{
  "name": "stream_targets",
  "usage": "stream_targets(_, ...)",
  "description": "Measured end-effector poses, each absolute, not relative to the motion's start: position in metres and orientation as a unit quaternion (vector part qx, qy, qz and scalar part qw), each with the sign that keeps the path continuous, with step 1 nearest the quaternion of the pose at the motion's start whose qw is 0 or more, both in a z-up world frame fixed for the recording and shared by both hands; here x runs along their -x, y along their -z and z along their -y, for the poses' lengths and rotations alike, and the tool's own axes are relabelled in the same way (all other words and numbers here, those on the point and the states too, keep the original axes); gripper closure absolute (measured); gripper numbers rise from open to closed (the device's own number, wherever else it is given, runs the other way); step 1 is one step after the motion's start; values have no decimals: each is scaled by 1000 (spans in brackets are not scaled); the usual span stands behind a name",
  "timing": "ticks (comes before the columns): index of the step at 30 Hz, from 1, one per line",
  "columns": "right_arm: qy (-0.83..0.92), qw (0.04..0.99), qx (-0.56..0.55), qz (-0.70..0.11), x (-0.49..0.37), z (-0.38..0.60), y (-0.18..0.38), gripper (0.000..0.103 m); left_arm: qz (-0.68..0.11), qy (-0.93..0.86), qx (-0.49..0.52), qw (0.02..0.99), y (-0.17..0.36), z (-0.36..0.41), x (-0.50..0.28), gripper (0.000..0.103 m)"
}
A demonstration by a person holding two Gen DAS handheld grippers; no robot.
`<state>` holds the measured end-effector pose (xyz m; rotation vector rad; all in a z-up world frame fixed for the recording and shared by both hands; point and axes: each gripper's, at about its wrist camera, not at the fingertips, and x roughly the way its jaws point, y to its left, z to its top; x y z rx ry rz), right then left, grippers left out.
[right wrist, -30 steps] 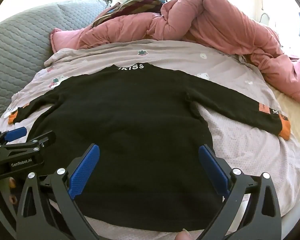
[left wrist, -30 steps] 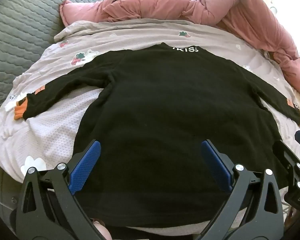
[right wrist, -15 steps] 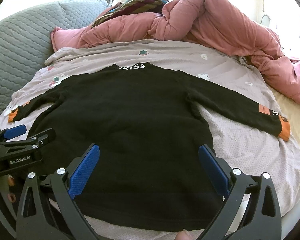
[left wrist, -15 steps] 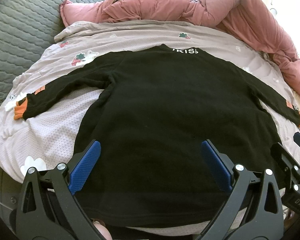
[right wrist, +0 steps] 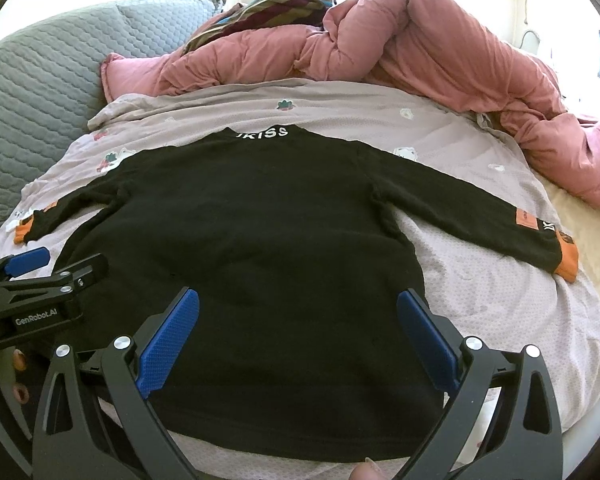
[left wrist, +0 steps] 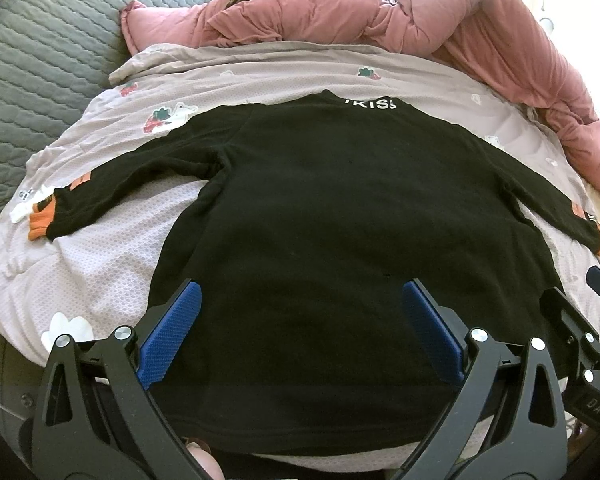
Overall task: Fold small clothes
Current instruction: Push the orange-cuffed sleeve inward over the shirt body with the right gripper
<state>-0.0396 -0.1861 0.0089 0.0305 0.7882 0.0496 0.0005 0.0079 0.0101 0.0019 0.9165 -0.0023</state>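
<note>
Matt fleecy black sweater (left wrist: pixel 340 240) on quilted bedspread (left wrist: pixel 100 264).

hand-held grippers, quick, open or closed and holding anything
Left hand-held gripper: open, holding nothing, above the black sweater.
Right hand-held gripper: open, holding nothing, above the same sweater.

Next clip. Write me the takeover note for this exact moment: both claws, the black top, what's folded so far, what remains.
Left claw: open, empty, above the hem of the black top.
Right claw: open, empty, also at the hem end.
The top lies spread flat on the mauve printed blanket, collar away from the claws, both sleeves out to the sides; left cuff, right cuff.
Done: laid out only; no fold made.
Left: sleeves in, then body folded.
The pink duvet is bunched beyond the collar.
</note>
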Motion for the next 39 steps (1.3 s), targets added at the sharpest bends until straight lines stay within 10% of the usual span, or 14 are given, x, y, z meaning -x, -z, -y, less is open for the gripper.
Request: stream_targets(39, 100, 918, -76, -375, 2, 311, -3, 4, -456, 25, -3, 889, -2, 18, -65, 9)
